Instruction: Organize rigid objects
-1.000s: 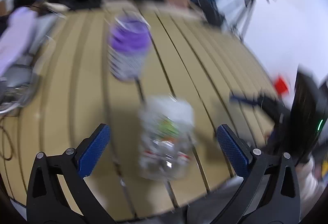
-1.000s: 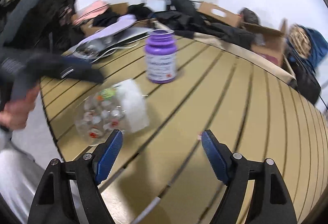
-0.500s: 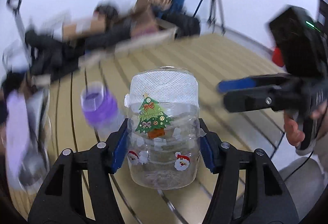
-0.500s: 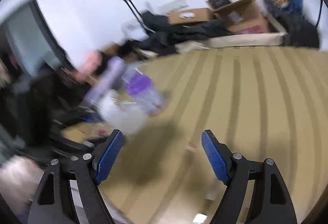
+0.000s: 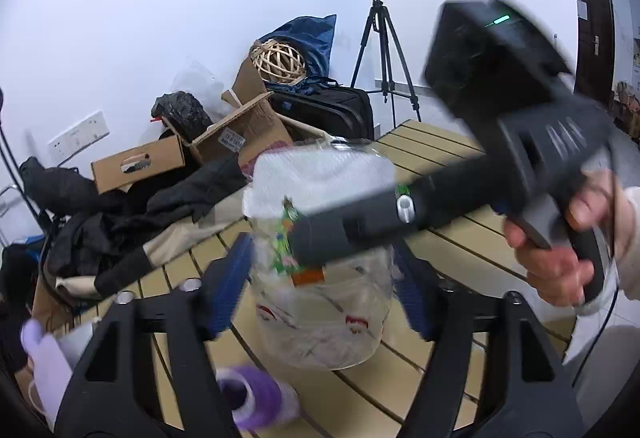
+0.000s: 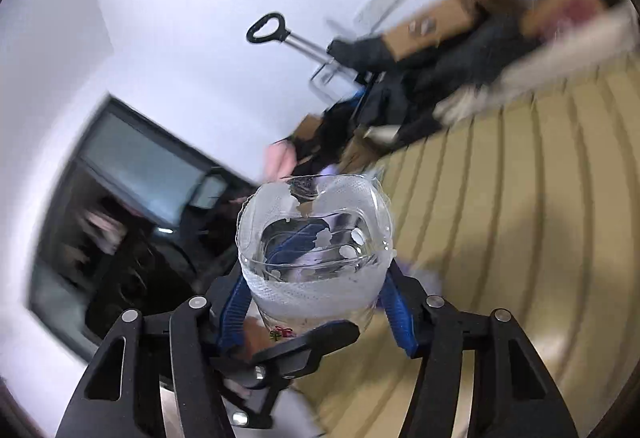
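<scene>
A clear plastic jar with Christmas stickers and a white paper band is held in the air above the slatted table. My left gripper is shut on its lower body. My right gripper is closed around the jar's banded upper part, and its arm crosses the left wrist view. A purple-lidded bottle stands on the table below the jar.
The tan slatted table has dark clothes and cardboard boxes along its far edge. A tripod with a camera stands behind it. A trolley handle and a dark window show in the right wrist view.
My left gripper closed on the jar and lifted it off the table. My right gripper swung over and closed around the jar's top.
</scene>
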A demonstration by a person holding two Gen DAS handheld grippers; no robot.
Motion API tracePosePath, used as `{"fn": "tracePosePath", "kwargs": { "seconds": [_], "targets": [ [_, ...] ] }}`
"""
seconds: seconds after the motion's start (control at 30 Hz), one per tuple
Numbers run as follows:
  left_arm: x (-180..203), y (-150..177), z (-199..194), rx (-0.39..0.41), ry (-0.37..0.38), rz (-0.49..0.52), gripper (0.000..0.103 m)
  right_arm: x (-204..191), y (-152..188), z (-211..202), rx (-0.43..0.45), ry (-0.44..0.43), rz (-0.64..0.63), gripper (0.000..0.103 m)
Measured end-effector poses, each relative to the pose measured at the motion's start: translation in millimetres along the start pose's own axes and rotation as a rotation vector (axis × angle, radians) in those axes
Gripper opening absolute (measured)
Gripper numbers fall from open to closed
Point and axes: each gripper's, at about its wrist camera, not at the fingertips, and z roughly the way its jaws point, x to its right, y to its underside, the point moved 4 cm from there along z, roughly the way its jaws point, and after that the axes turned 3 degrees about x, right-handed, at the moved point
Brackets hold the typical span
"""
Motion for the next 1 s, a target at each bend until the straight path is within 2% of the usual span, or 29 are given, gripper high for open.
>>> {"fn": "tracePosePath", "kwargs": {
  "seconds": [0.03, 0.07, 0.1, 0.2, 0.27, 0.4, 0.5, 0.57, 0.7, 0.8, 0.87, 1.0],
  "targets": [
    [-7.7, -4.9, 9.4, 0.018, -0.028, 0.003, 0.091, -4.3, -4.7, 1.0, 0.019, 0.082, -0.066, 0.063],
    [-10.0, -6.1, 12.2, 0.032, -0.047, 0.0, 0.096, -7.5, -8.1, 2.0, 0.036, 0.144, -0.118, 0.063],
    [-13.9, -7.9, 17.8, 0.048, -0.063, -0.007, 0.099, -11.4, -13.7, 5.4, 0.055, 0.219, -0.183, 0.063],
    [-24.1, -8.4, 37.3, 0.059, -0.118, -0.005, 0.099, -11.7, -26.0, 26.9, 0.055, 0.382, -0.323, 0.063],
    [-29.2, -3.4, 46.2, 0.061, -0.154, 0.019, 0.1, -4.9, -28.9, 40.4, 0.029, 0.405, -0.336, 0.064],
    [-43.9, 13.5, 51.2, 0.032, -0.171, -0.049, 0.1, 5.4, -28.2, 61.0, -0.014, 0.399, -0.325, 0.064],
    [-44.1, 21.8, 33.9, 0.032, -0.19, -0.105, 0.099, 8.5, -22.7, 68.6, -0.03, 0.386, -0.329, 0.064],
    [-37.6, 34.3, 15.9, 0.037, -0.249, -0.134, 0.099, 8.4, -19.4, 70.2, -0.033, 0.402, -0.354, 0.065],
    [-16.8, 66.6, -10.2, 0.062, -0.308, -0.114, 0.101, 14.5, -1.8, 83.6, -0.08, 0.466, -0.421, 0.066],
    [-3.6, 97.9, -14.2, 0.071, -0.358, -0.078, 0.101, 32.4, 20.1, 103.3, -0.149, 0.505, -0.422, 0.066],
    [-3.2, 114.8, -10.0, 0.045, -0.37, -0.078, 0.101, 45.6, 37.3, 117.1, -0.196, 0.533, -0.429, 0.066],
    [-8.6, 125.5, -9.2, 0.013, -0.36, -0.145, 0.103, 51.3, 49.6, 122.5, -0.209, 0.548, -0.426, 0.068]
  ]
}}
